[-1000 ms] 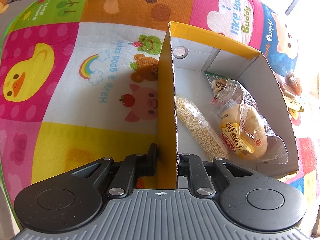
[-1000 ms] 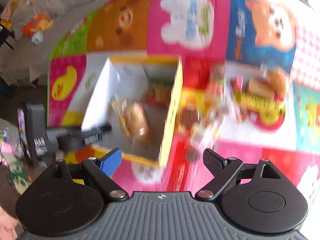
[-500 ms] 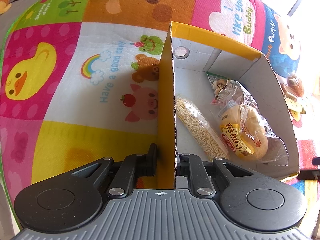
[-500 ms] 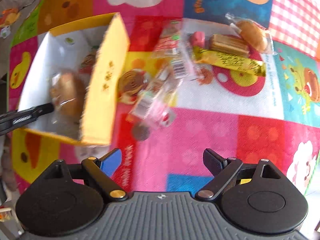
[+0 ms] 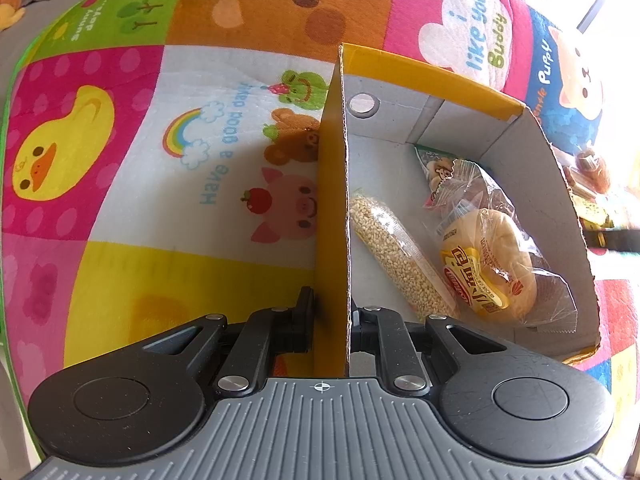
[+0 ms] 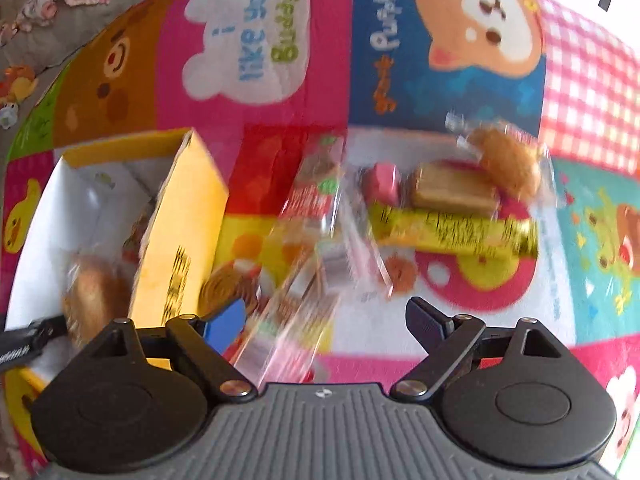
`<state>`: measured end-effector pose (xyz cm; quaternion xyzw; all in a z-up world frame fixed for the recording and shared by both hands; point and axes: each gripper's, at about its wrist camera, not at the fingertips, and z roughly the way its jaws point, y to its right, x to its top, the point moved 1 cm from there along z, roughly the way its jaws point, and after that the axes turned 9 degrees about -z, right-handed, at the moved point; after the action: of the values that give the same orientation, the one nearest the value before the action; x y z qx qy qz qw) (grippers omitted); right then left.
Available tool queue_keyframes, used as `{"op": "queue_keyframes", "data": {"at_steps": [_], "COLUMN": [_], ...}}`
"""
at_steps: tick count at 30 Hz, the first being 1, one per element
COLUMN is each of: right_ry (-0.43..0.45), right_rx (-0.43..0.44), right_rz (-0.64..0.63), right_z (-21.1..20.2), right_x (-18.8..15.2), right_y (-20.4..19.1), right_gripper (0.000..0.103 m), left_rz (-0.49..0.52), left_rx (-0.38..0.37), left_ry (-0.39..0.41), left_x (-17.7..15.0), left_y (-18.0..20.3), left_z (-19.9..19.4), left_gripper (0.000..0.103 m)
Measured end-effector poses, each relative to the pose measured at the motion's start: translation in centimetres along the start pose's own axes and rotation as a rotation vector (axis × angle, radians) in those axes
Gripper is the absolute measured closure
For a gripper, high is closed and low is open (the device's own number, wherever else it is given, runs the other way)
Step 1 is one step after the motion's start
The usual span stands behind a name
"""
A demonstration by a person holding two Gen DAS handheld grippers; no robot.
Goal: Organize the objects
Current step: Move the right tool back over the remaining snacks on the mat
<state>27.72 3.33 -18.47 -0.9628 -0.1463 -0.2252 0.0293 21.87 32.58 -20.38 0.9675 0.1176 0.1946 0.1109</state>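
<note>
A: Where's the box (image 5: 536, 184)?
B: On the mat (image 5: 132, 184); left gripper (image 5: 330, 312) clamps its wall; a bun (image 5: 486, 264) lies inside.
A: Right gripper (image 6: 326, 322)?
B: Closing over loose snacks (image 6: 452, 226); gripping nothing.

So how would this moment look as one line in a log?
left gripper: shut on box wall | right gripper: closing, unpressed above snack packets | stage: reaching
</note>
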Motion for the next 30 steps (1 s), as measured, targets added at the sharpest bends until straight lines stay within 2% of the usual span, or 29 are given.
{"op": "queue_keyframes", "data": {"at_steps": [4, 9, 19, 20, 22, 26, 28, 30], "right_ry": [0.046, 0.078, 0.016, 0.014, 0.004, -0.004, -0.007, -0.016], "right_rx": [-0.037, -0.077, -0.09, -0.083, -0.047, -0.027, -0.003, 0.019], "right_rz": [-0.072, -0.119, -0.196, -0.208, -0.215, -0.225, -0.232, -0.231], "right_z": [1.1, 2.3, 6.6, 6.7, 6.6, 5.8, 5.0, 4.2], "right_x": [2.7, 5.6, 7.9, 7.9, 7.8, 6.9, 6.1, 5.0], "right_y": [-0.1, 0.0, -0.7, -0.9, -1.1, -1.5, -1.5, -1.4], "right_gripper": [0.04, 0.041, 0.043, 0.047, 0.061, 0.071, 0.08, 0.083], "left_rz": [0.005, -0.001, -0.025, -0.027, -0.03, -0.025, -0.02, -0.012], "left_rx": [0.0, -0.004, -0.007, -0.007, -0.007, -0.01, -0.014, -0.017], "left_ry": [-0.001, 0.003, 0.008, 0.008, 0.005, -0.004, -0.008, -0.01], "left_x": [0.0, -0.1, -0.1, -0.1, -0.1, 0.2, 0.3, 0.3], "left_y": [0.0, -0.1, -0.2, -0.2, -0.2, -0.3, -0.3, -0.4], "left_z": [0.0, 0.0, 0.0, 0.0, 0.0, 0.1, 0.1, 0.2], "left_gripper": [0.087, 0.087, 0.087, 0.087, 0.087, 0.087, 0.087, 0.087]}}
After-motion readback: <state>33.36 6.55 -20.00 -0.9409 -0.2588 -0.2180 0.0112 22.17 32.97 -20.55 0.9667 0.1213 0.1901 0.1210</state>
